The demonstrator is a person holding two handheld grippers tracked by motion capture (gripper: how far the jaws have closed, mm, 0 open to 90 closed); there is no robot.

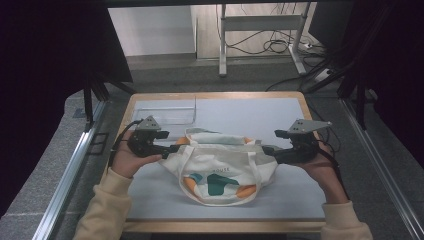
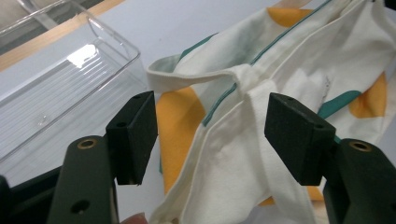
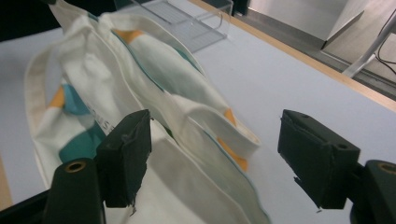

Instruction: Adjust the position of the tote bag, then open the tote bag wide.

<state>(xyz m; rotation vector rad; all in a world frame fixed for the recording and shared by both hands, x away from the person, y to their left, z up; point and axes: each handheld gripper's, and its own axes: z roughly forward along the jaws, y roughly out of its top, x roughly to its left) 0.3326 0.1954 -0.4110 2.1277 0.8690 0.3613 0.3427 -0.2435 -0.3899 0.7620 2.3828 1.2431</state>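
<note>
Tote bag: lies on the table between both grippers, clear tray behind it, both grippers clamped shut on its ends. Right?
Not quite. Both grippers are open, not clamped: in the left gripper view the left gripper stands with jaws apart around the tote bag; in the right gripper view the right gripper gapes too. The rest holds: the bag lies on the table, clear tray behind.

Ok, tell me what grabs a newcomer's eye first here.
The cream cloth tote bag with teal and orange print lies mid-table on the pale blue mat. The left gripper and right gripper flank its top corners, jaws open. A clear plastic tray sits at the far left.
</note>
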